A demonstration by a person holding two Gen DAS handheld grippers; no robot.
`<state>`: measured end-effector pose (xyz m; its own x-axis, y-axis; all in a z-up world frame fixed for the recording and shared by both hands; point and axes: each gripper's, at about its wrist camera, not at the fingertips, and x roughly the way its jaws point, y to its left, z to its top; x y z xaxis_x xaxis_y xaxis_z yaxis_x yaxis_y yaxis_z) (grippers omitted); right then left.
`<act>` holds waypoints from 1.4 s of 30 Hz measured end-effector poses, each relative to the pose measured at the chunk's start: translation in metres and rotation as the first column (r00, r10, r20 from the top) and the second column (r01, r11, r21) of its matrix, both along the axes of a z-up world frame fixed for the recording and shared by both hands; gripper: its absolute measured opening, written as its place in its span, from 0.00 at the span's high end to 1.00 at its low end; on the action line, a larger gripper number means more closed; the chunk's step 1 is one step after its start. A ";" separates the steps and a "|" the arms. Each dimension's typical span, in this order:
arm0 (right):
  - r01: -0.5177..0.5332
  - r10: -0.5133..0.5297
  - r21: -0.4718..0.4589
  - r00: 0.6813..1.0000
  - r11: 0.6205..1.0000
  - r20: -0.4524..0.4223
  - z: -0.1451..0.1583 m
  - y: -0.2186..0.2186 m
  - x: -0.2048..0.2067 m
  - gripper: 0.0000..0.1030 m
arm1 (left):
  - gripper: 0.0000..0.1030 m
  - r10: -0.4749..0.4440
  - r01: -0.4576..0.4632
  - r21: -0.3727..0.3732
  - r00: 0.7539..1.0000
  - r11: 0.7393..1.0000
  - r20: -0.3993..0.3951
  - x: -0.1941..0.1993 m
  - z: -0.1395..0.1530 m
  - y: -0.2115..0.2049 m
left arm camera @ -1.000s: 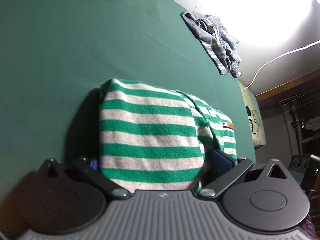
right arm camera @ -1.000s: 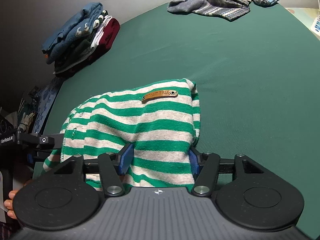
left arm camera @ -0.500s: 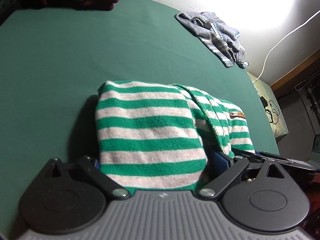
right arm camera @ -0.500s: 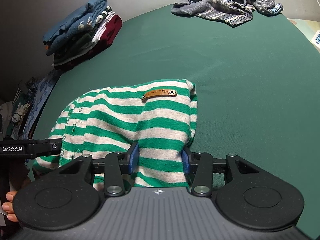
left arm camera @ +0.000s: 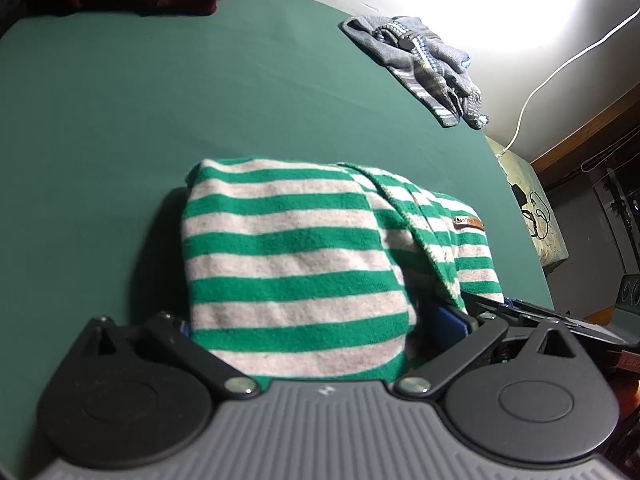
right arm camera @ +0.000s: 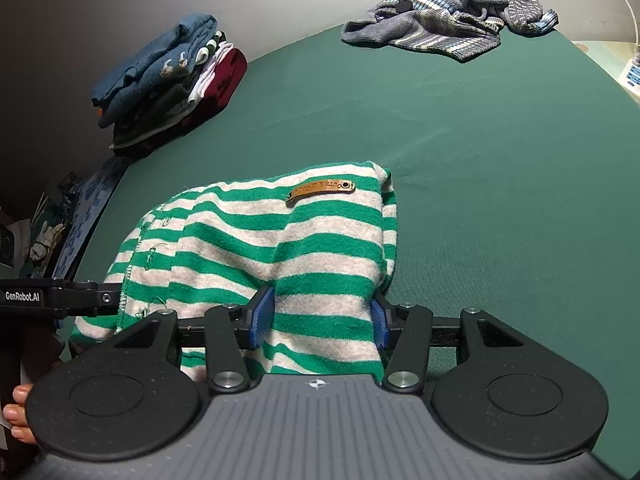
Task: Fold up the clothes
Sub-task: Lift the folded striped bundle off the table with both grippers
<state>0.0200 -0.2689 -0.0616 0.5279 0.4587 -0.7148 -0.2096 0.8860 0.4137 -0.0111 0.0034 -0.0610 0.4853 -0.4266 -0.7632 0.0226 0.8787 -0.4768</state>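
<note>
At 6 o'clock of both wrist views, green-and-grey striped knit garment (right arm camera: 320,264) lies bundled in layers on green cloth-covered table (right arm camera: 500,152). Right gripper (right arm camera: 322,320): jaws part-closed, blue pads pressing thick fold between them. Left gripper (left arm camera: 316,328): jaws wide, fabric filling gap; actual pinch cannot tell. Knit looks soft, light, limp, stretchy; will sag, layers may slide. Best hold: folded edge, all layers together. Far, 11 o'clock: stack of folded clothes (right arm camera: 168,80). Far, 1 o'clock: crumpled grey-blue knit garment (right arm camera: 448,28).

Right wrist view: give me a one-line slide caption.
Right gripper pinches a folded green-striped sweater on the green table.
</note>
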 end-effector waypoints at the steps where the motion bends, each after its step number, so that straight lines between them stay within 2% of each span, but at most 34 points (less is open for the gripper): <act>1: 0.009 -0.009 0.001 1.000 1.000 -0.002 0.000 0.000 0.000 0.51 | 0.02 0.002 -0.002 0.007 1.000 1.000 0.001 0.000 0.000 -0.002; 8: 0.021 -0.021 -0.002 1.000 1.000 0.006 0.000 -0.001 -0.001 0.56 | 0.03 0.022 -0.022 0.037 1.000 0.999 0.004 -0.001 0.000 -0.007; 23: -0.010 0.011 -0.019 0.998 1.000 0.059 -0.003 0.001 -0.007 0.55 | 0.01 0.031 -0.034 0.076 0.999 0.997 0.041 -0.006 -0.001 -0.014; 33: -0.058 0.055 0.061 0.997 0.996 0.060 -0.007 -0.011 -0.006 0.49 | 0.02 0.052 -0.058 0.108 0.997 0.992 0.055 -0.009 -0.001 -0.020; 39: -0.021 0.018 0.048 0.999 0.999 0.046 -0.005 -0.009 -0.007 0.58 | 0.04 0.048 -0.054 0.102 0.997 0.993 0.065 -0.011 0.000 -0.018; 42: -0.005 0.004 0.012 0.998 1.000 0.057 -0.003 -0.003 -0.010 0.61 | 0.07 0.041 -0.049 0.107 0.996 0.993 0.077 -0.014 0.000 -0.018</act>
